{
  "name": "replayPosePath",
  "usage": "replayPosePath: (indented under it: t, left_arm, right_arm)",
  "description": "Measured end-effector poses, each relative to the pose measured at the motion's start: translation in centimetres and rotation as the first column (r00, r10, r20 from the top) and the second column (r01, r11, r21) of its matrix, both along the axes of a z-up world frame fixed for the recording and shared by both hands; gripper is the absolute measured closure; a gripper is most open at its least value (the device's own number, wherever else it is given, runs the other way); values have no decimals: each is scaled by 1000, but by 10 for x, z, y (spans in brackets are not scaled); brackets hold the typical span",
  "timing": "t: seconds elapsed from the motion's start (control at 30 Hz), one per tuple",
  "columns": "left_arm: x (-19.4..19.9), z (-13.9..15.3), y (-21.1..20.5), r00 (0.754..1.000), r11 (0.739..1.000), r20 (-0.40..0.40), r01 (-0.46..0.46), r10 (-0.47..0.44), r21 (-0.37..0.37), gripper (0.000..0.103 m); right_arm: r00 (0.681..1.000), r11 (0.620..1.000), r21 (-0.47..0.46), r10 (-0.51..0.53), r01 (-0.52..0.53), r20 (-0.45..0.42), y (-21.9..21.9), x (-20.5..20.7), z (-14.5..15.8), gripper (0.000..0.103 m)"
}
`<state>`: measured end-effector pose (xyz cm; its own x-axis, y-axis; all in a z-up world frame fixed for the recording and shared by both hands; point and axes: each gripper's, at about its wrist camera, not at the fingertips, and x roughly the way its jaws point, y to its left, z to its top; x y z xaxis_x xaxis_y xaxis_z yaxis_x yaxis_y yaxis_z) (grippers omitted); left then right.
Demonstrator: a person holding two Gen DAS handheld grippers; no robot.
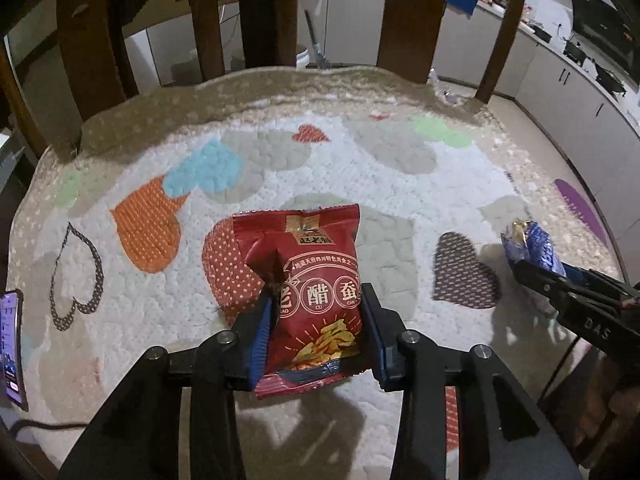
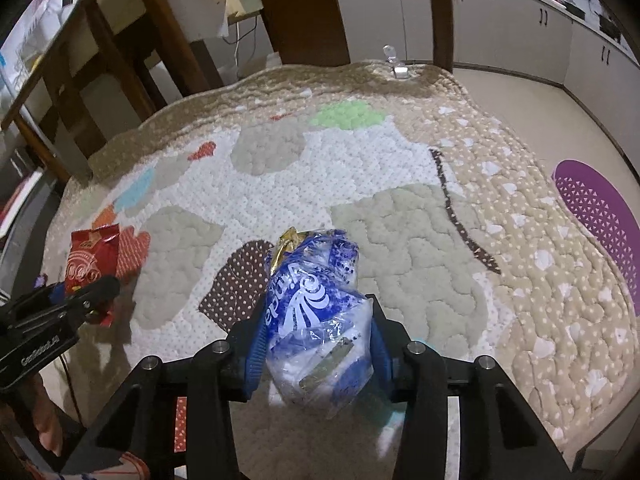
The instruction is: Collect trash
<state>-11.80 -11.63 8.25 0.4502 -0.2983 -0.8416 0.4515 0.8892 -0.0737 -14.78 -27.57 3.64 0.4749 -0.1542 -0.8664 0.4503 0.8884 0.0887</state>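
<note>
Red snack bag stands lengthwise between the clenched left gripper over the quilt, blue plastic wrapper likewise pinched in the right gripper, while the purple basket lies far right, nearer the right hand.

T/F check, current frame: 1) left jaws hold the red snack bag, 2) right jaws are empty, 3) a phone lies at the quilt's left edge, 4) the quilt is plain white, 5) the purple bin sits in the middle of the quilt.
1) True: the left gripper is clamped on the red snack bag.
2) False: the right gripper grips a blue plastic wrapper.
3) True: the phone lies there.
4) False: the quilt has coloured heart patches.
5) False: the purple bin sits off the quilt's right edge.
</note>
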Motion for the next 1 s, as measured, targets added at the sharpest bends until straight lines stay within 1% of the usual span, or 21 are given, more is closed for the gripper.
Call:
replayPosePath:
  t: [0.27, 0.43, 0.6, 0.73, 0.83, 1.0]
  left_arm:
    - [-12, 30, -15, 998, 998, 26, 55, -54, -35, 64]
    - [-16, 41, -44, 992, 992, 40, 119, -118, -29, 64]
    - [-20, 48, -86, 980, 980, 42, 197, -196, -20, 64]
    - [-22, 53, -128, 961, 962, 43, 272, -272, -12, 64]
    - [-22, 57, -161, 945, 945, 42, 325, -324, -16, 64]
    - [-25, 57, -226, 908, 908, 33, 419, -419, -20, 64]
  right_arm:
    - [996, 998, -3, -63, 63, 64, -22, -20, 29, 55]
    - [987, 992, -12, -126, 128, 104, -47, -45, 48, 55]
    - [968, 976, -21, -210, 215, 137, -85, -79, 65, 55]
    - [948, 960, -14, -275, 281, 159, -117, -104, 71, 55]
    - [925, 939, -10, -337, 344, 176, -143, -127, 75, 55]
    - [892, 908, 5, -413, 419, 183, -181, -154, 78, 55]
